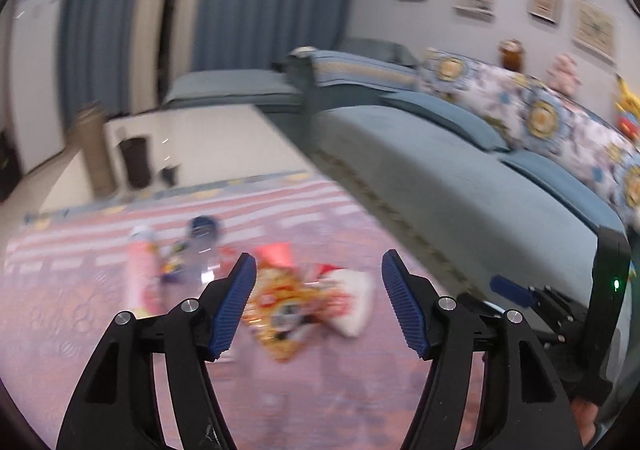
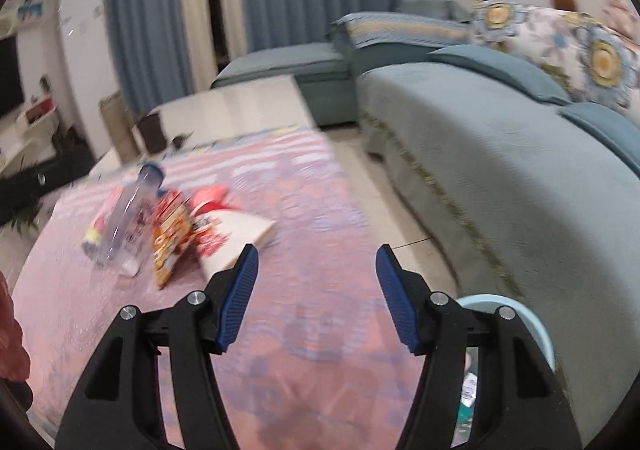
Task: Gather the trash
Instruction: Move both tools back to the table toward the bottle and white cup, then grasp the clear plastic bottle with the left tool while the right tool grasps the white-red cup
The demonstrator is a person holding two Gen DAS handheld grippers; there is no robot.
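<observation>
A small heap of trash lies on the pink patterned rug (image 2: 312, 209): a clear plastic bottle with a blue cap (image 2: 128, 213), a pink bottle (image 1: 141, 274), an orange snack bag (image 2: 173, 242) and a white and red wrapper (image 2: 236, 234). In the left wrist view the orange snack bag (image 1: 280, 306) and the white wrapper (image 1: 352, 298) sit just beyond my left gripper (image 1: 319, 262), which is open and holds nothing. My right gripper (image 2: 316, 252) is open and empty too, hanging over bare rug to the right of the heap. The right gripper's body (image 1: 560, 314) shows at the left view's right edge.
A long blue-grey sofa (image 2: 500, 153) with floral cushions runs along the right side. A light blue bin (image 2: 532, 326) with some litter inside stands at the sofa's foot, under my right gripper's right finger. A dark small bin (image 1: 135, 161) and white cabinets stand beyond the rug.
</observation>
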